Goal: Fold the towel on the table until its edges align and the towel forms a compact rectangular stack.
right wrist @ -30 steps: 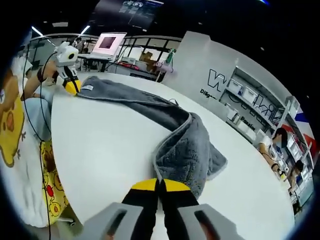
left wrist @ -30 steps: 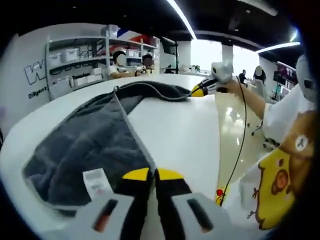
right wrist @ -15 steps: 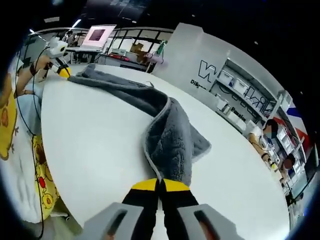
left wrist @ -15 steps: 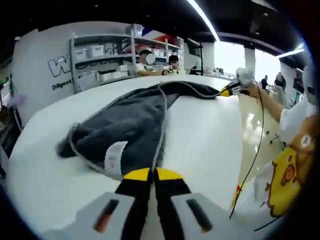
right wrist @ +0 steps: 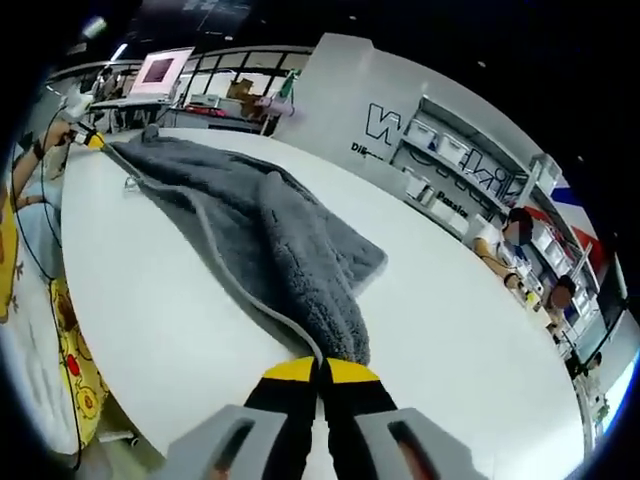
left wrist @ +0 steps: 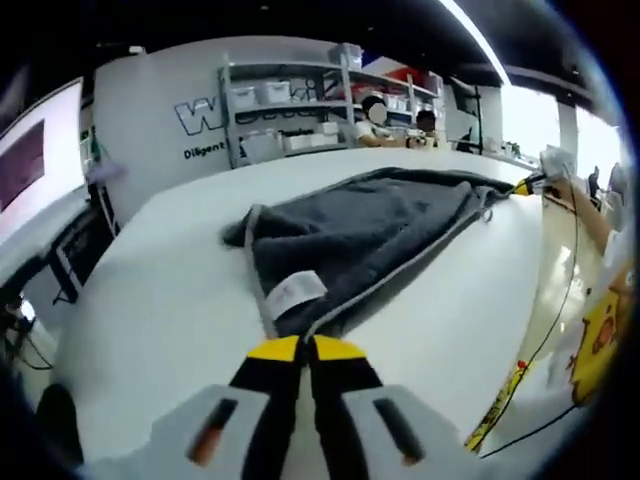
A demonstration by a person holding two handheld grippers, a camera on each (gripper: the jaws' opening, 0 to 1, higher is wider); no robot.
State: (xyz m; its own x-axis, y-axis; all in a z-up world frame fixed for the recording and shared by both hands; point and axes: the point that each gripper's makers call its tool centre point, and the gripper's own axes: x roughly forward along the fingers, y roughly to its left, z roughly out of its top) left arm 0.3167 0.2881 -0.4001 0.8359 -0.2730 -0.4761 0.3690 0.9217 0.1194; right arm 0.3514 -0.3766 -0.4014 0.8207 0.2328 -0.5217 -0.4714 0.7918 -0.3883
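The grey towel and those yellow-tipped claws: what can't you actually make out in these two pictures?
- Left gripper view: the print on the towel's white label is too small to read.
- Both views: the corners of the grey towel pinched by the left claw and right claw are hidden between the shut tips.
- Left gripper view: the wall lettering is cut off by the shelves.

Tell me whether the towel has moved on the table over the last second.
Yes. The grey towel, pinched by both grippers, has been pulled taut and swung across the white table: its bunched far part now lies flatter, stretched between the left gripper and the right gripper.
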